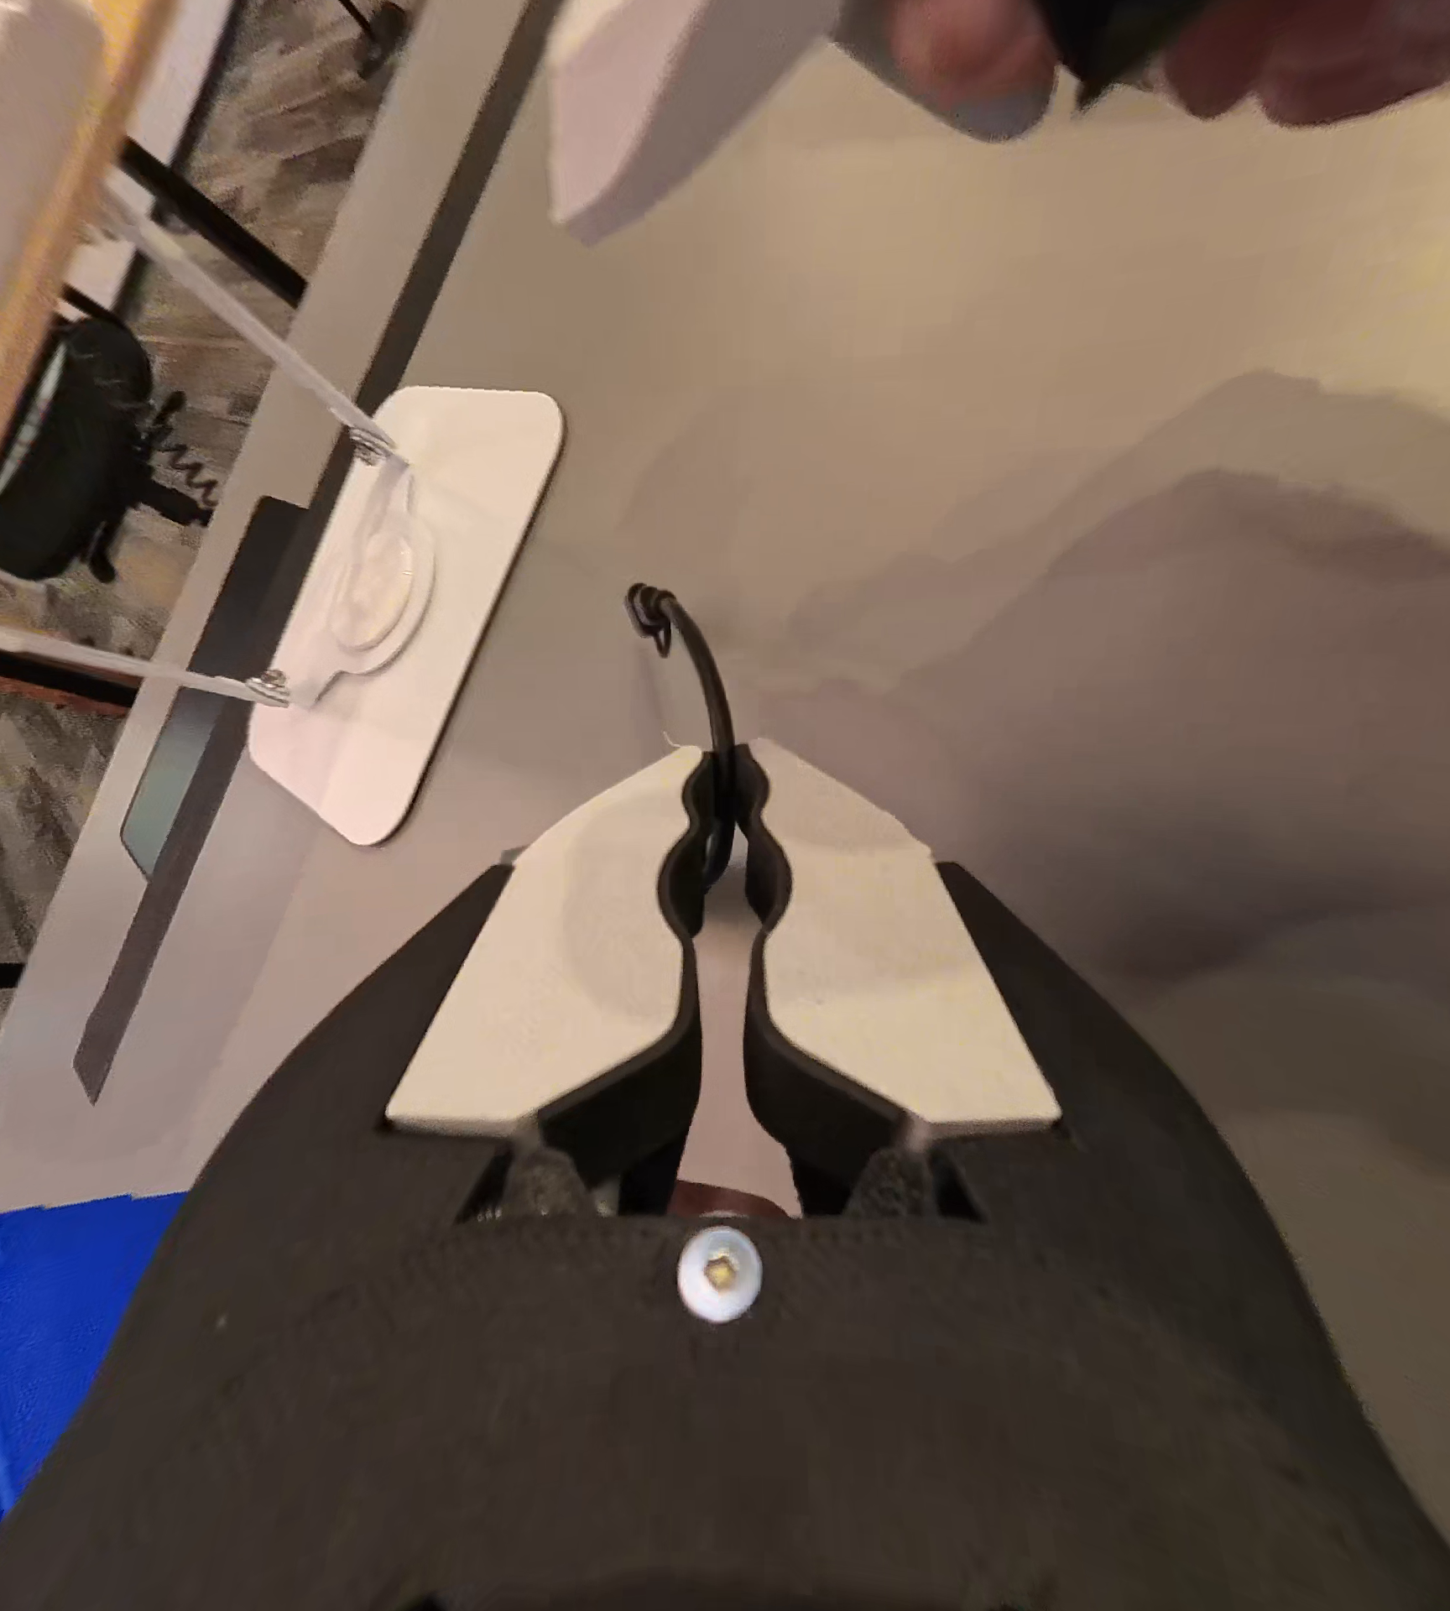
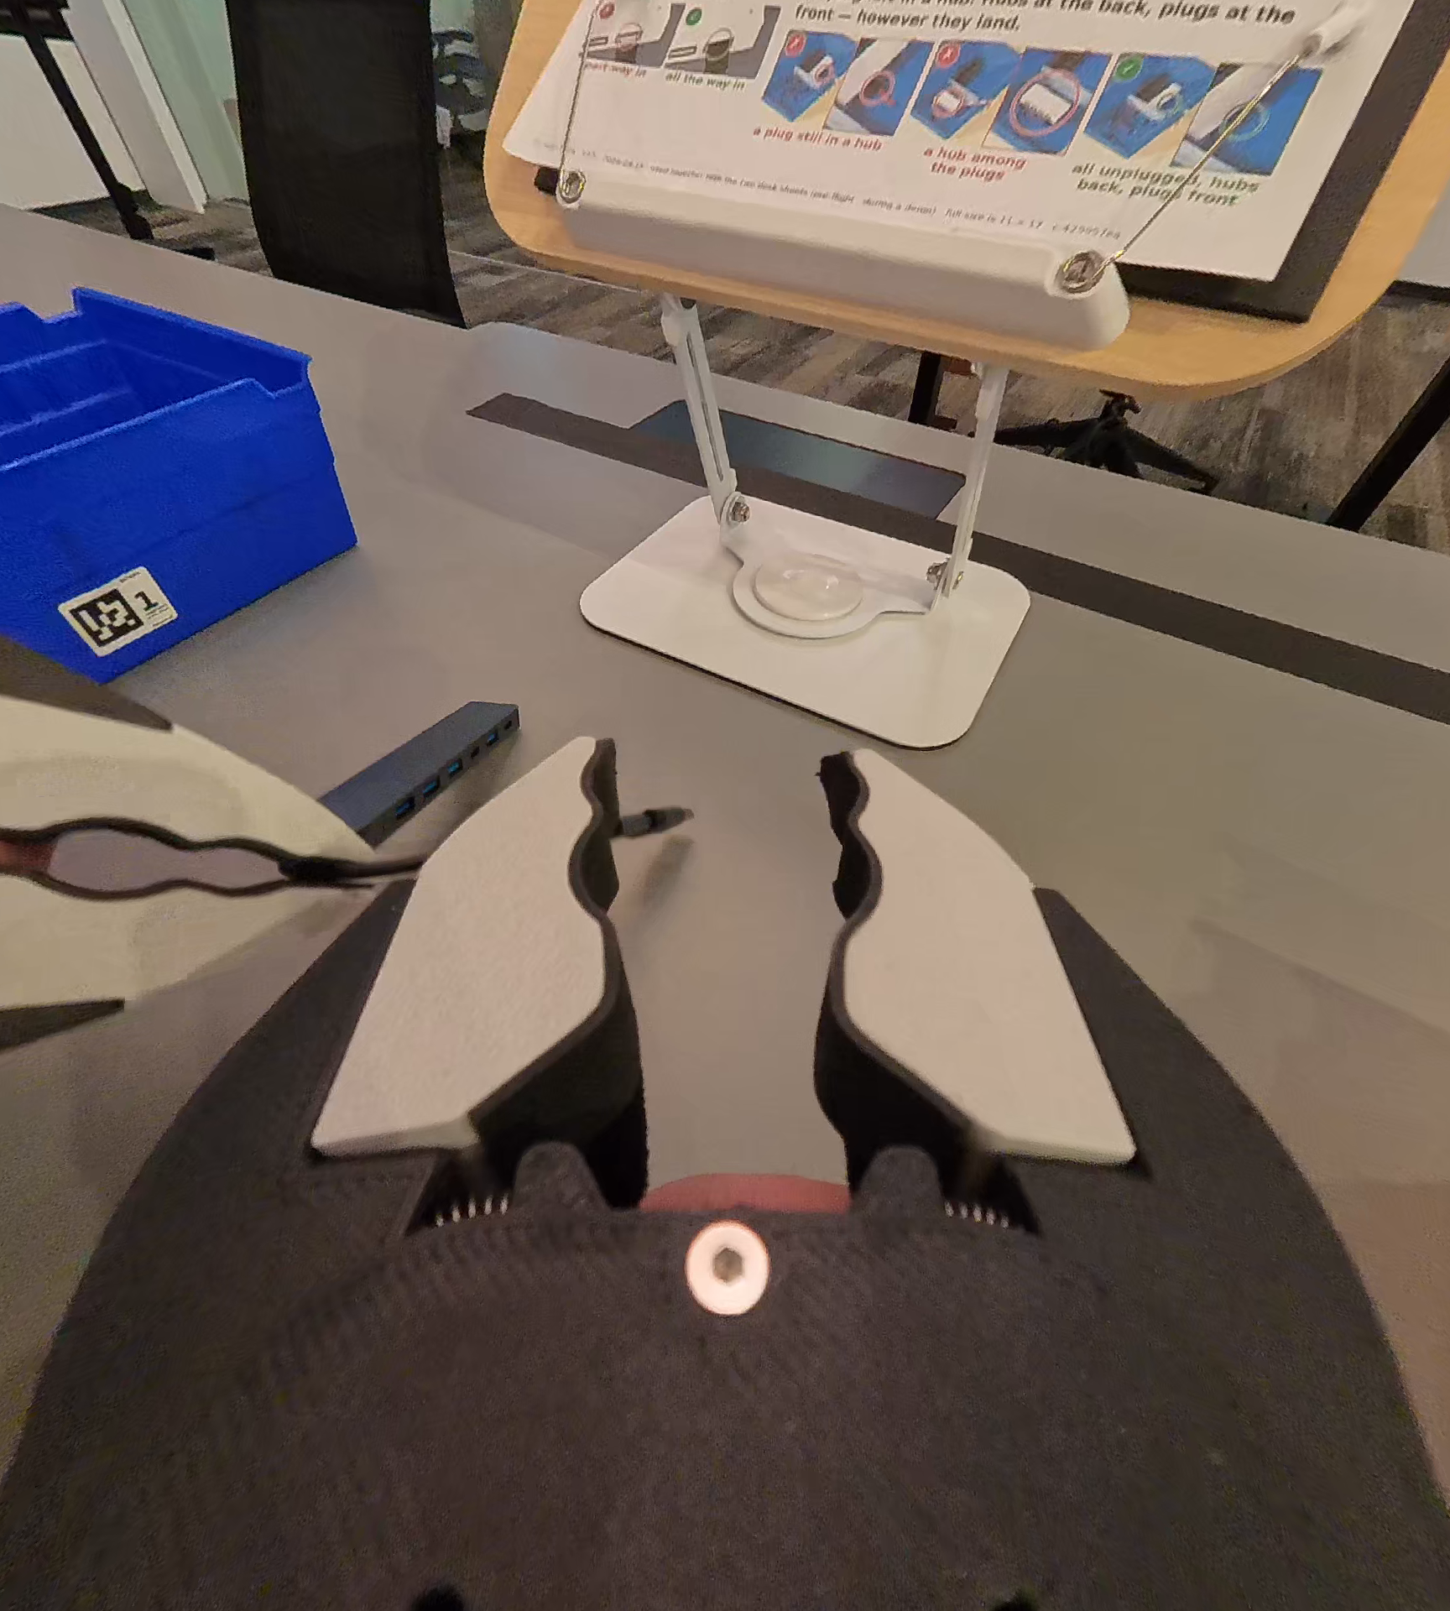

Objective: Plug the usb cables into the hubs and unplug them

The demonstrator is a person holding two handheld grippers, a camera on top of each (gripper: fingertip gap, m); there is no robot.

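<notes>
1. Nearest the camera in the right wrist view is the right hand-held gripper (image 2: 717, 785), its two pale fingers spread apart with nothing between them, hovering over the grey worktop (image 2: 1184, 828).
2. Just past its left finger, the metal tip of a usb cable (image 2: 656, 818) pokes out, raised a little above the worktop. Its long axis runs roughly left to right in this view, with the plug pointing right, away from the hub.
3. The left hand-held gripper (image 2: 312, 870) reaches in from the left, pinched shut on the thin black cord behind the plug, probably so the plug end stays free for the open right one to take.
4. In the left wrist view, the left hand-held gripper (image 1: 726, 763) clamps that same black cable (image 1: 708, 671), which curves forward out of the fingertips.
5. A dark, slim hub (image 2: 425, 776) lies flat on the worktop, its row of ports facing the camera, long axis running diagonally. Nothing appears plugged in.
6. Behind sit a blue bin (image 2: 137, 488) and a white stand (image 2: 809, 645) holding an instruction sheet.
</notes>
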